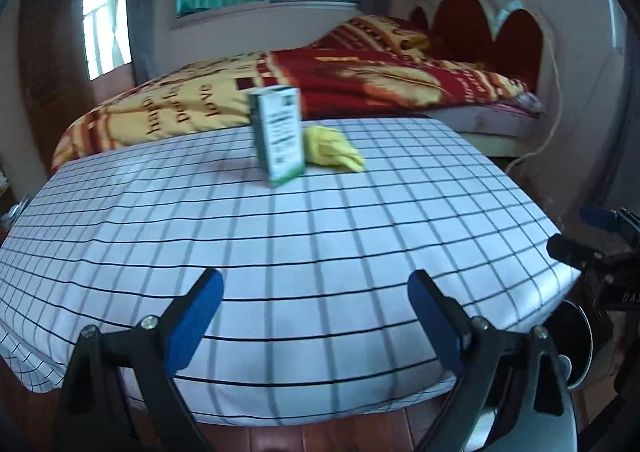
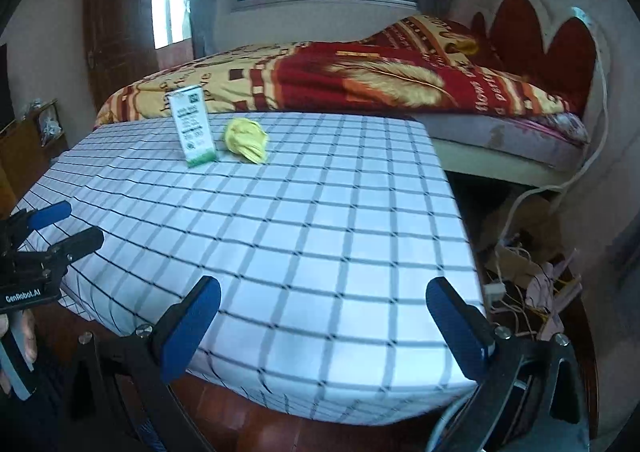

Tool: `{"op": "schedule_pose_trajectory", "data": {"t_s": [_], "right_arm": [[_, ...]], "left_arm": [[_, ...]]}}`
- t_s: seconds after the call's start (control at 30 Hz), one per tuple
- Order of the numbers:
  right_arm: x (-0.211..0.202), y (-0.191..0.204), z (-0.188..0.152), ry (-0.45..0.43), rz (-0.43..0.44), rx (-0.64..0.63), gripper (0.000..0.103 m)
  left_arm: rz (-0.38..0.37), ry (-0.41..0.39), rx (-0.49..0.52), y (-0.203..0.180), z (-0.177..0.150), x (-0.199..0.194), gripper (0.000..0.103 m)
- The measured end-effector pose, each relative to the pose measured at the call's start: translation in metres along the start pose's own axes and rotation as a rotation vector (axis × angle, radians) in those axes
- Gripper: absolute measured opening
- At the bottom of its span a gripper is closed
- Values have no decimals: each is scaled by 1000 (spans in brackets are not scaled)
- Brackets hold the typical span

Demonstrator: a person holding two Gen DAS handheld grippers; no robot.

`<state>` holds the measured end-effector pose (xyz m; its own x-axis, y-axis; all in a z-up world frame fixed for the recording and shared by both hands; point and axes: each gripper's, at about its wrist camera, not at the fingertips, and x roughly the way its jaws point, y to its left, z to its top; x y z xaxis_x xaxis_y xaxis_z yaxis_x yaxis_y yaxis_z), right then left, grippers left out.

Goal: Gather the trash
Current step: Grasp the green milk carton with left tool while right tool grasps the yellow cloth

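Left wrist view: left gripper (image 1: 315, 292), fingers spread wide and holding nothing, at the near edge of the checked tablecloth (image 1: 360, 236). Well ahead of it stand an upright green-and-white carton (image 1: 278, 135) and, just right of it, a crumpled yellow wad (image 1: 334, 149).

Right wrist view: right gripper (image 2: 323, 302), fingers likewise apart and empty; carton (image 2: 193, 127) and wad (image 2: 246, 139) lie far ahead to its left. The bed (image 2: 360, 79) lies beyond the table.

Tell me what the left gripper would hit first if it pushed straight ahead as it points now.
Probably the green-and-white box, standing upright on the checked tablecloth; the open left gripper points about at it, though it might skim the cloth first.
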<state>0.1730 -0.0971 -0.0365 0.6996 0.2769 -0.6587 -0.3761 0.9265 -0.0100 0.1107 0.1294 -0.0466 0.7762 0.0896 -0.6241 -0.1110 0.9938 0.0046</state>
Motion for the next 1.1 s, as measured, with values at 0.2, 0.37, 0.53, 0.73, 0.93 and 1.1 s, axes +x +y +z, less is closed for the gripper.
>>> {"op": "schedule_pose_trajectory", "data": {"t_s": [0.2,0.37,0.53,0.73,0.93,1.1], "right_arm": [[14,35,22,-11,47,-56,103],[21,50,32,-17,69,-80,103],[33,59,41,-16,86,-106,103],[55,65,61,-16,102,-135,101],[96,69,89,0,117,-162,98],[143,74,113,29,130,-182,95]], "left_arm": [[16,-12,-15,21,3,1,94],[17,-14,-29,36,5,5,94],[12,-2,-29,44,8,15,88],[7,3,-24,53,17,33,88],[-5,14,23,57,36,69,83],[-25,24,43,61,56,107,79]]}}
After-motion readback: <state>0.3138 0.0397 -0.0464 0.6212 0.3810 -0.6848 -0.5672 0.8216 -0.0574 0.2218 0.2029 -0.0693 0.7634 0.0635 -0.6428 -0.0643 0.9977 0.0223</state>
